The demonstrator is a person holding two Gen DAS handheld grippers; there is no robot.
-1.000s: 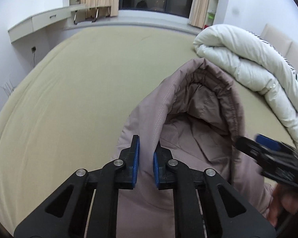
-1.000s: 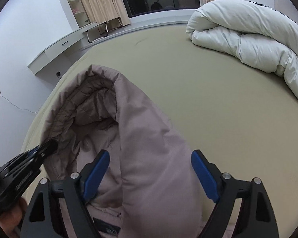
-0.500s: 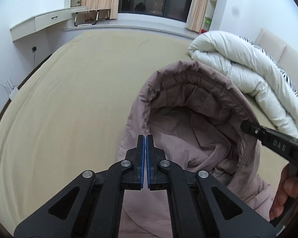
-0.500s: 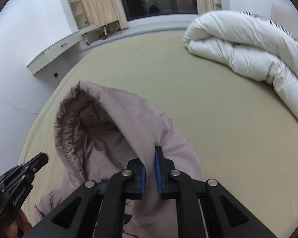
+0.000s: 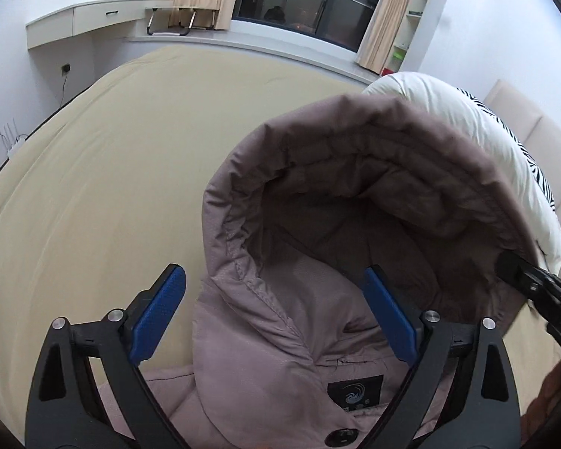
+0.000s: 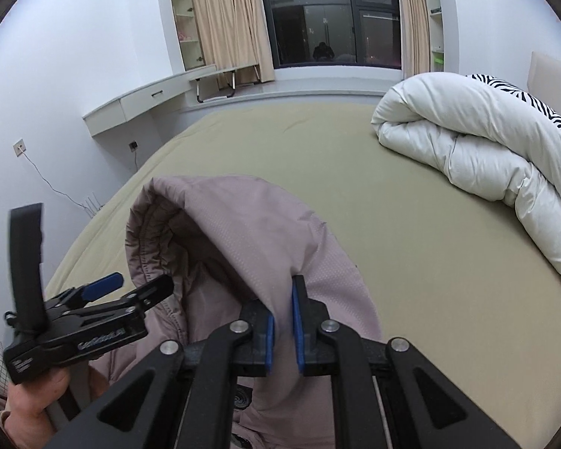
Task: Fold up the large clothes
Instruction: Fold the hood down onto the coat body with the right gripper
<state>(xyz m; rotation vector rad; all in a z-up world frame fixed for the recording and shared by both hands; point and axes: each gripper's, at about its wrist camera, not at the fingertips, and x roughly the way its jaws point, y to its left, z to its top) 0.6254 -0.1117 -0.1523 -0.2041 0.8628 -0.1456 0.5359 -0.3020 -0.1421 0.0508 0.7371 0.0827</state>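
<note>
A mauve padded hooded jacket [image 5: 280, 340] lies on the beige bed, its hood [image 5: 374, 187] standing up and open toward me. My left gripper [image 5: 276, 318] is open, its blue pads on either side of the hood's left edge, not touching it. My right gripper [image 6: 282, 327] is shut on the hood's right edge [image 6: 265, 247] and holds it raised. The left gripper also shows in the right wrist view [image 6: 131, 286], and the right gripper's tip shows at the right in the left wrist view [image 5: 520, 273].
The beige bed sheet [image 6: 411, 262] stretches ahead. A rolled white duvet [image 6: 467, 149] with a zebra-striped cover lies at the right. A white wall desk [image 6: 138, 106] and a dark window [image 6: 333, 18] stand beyond the bed's far end.
My left gripper was shut on the hood's left edge and has opened wide, letting it go. My right gripper closed on the hood's right edge and has lifted it.
</note>
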